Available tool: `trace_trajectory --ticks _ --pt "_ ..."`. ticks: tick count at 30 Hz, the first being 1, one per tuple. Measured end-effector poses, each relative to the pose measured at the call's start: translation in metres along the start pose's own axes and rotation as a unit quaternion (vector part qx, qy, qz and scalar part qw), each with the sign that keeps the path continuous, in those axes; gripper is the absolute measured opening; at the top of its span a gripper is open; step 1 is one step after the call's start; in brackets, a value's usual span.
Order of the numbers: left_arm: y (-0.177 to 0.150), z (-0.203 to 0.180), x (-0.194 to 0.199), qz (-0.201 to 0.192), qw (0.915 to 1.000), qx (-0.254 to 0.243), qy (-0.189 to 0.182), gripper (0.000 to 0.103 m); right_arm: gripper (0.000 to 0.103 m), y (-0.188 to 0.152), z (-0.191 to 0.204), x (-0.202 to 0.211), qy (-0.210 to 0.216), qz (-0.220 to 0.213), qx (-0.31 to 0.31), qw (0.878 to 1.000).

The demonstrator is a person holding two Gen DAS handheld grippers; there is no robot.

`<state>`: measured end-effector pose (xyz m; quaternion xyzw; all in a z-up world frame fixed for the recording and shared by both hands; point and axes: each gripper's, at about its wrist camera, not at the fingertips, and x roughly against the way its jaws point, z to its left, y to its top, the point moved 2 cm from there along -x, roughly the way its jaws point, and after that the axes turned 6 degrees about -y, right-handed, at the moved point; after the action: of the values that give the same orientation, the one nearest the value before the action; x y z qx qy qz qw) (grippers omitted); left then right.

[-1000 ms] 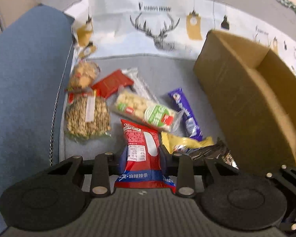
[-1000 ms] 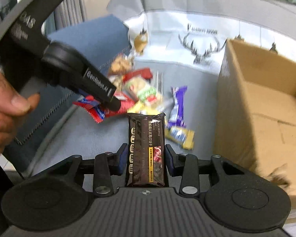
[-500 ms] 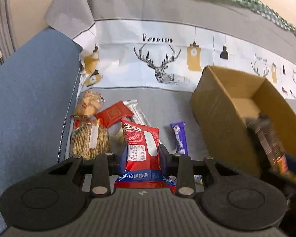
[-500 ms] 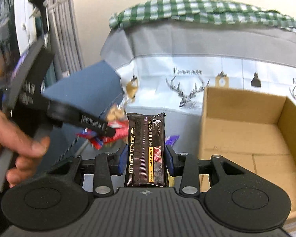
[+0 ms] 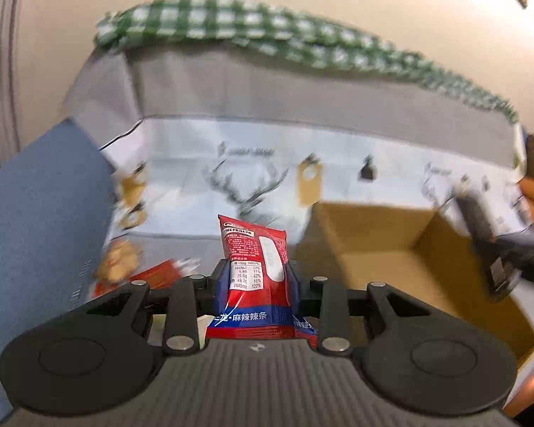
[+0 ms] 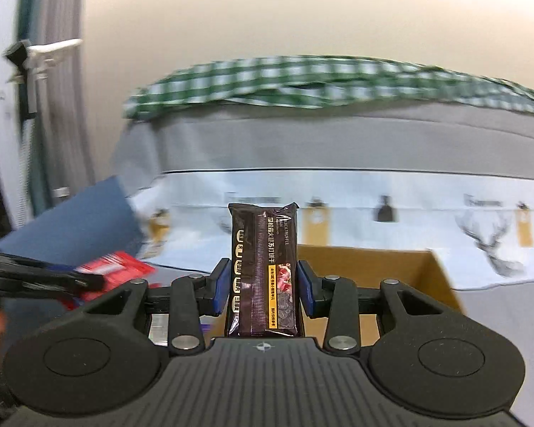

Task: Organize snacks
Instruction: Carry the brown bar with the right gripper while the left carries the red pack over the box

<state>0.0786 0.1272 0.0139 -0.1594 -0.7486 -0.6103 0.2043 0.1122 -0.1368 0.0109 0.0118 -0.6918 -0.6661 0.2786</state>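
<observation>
My left gripper (image 5: 255,277) is shut on a red snack packet (image 5: 254,267) with a blue band at its base, held upright in the air. An open cardboard box (image 5: 384,259) sits to its right on the sofa seat. My right gripper (image 6: 263,284) is shut on a dark brown biscuit packet (image 6: 263,270), raised just before the near wall of the cardboard box (image 6: 373,259). In the left wrist view that brown packet (image 5: 480,220) shows blurred over the box's far right corner. In the right wrist view the red packet (image 6: 114,270) and the left gripper's fingers (image 6: 46,277) appear at the left.
Loose snacks (image 5: 121,259) lie blurred on the grey seat at the lower left, with a blue armrest (image 5: 35,213) beside them. A deer-print cover (image 5: 249,178) drapes the sofa back and a green checked cloth (image 5: 267,28) lies along its top.
Both grippers have risen with their packets and tilted up, so the snack pile has dropped out of sight. The right gripper has moved right, toward the box.
</observation>
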Motion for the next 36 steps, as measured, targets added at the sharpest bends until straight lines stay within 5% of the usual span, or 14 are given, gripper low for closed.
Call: trace_trajectory --ticks 5,15,36 --pt "0.004 -0.042 -0.01 -0.026 0.9981 0.008 -0.055 0.036 0.041 -0.021 -0.037 -0.013 -0.04 0.044 -0.036 0.998" --pt "-0.004 -0.112 -0.055 0.0 0.9925 -0.021 -0.121 0.036 0.041 -0.035 -0.068 -0.021 -0.079 0.064 -0.016 0.995" --pt "-0.009 -0.124 -0.077 0.012 0.9902 -0.03 -0.136 0.037 0.041 -0.037 -0.07 -0.027 -0.089 0.076 -0.002 0.993"
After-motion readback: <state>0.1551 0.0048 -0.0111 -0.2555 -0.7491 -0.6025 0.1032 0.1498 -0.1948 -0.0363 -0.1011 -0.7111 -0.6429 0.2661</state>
